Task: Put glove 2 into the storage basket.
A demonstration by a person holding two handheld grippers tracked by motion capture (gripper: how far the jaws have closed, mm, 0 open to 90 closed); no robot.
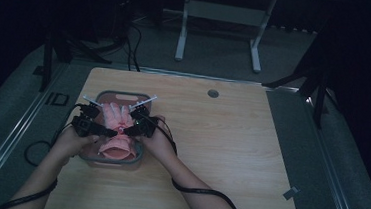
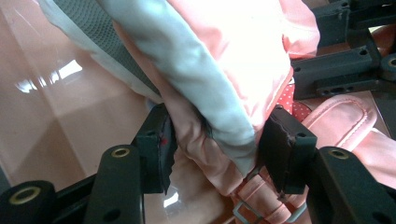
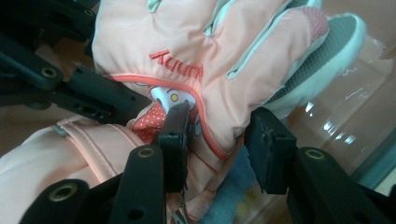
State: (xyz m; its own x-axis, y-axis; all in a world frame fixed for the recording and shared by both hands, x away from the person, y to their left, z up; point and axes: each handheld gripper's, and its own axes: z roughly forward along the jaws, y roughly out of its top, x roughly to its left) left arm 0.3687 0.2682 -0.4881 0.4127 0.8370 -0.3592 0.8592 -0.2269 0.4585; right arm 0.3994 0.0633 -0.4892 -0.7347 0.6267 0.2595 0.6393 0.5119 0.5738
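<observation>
A: Where is the glove right now?

B: The pink ski glove [image 1: 117, 129] lies in a pink tray with a grey rim [image 1: 113, 162] at the near left of the wooden table [image 1: 231, 138]. Its fingers point away from the person and its cuff towards them. Both grippers sit at its middle, the left gripper [image 1: 102, 129] on its left edge and the right gripper [image 1: 132, 129] on its right edge.

A: How does it sit in the left jaws?

B: In the left gripper view a fold of the glove [image 2: 219, 93], pink cloth with a pale grey strip, runs down between the two black jaws. The left gripper [image 2: 215, 149] stands part-way apart; the left pad lies against the cloth and the right pad sits just at the grey strip. I can't tell whether they press on it.

A: And the right jaws?

B: In the right gripper view the edge of the glove [image 3: 187, 51], below its red lettering, hangs between the jaws of the right gripper [image 3: 219, 135]. The left jaw touches the cloth near a red dotted patch [image 3: 147, 123]. The right jaw stands clear, with a gap beside it, so those jaws are apart and not clamped. The clear tray wall [image 3: 336, 126] lies just beyond.
</observation>
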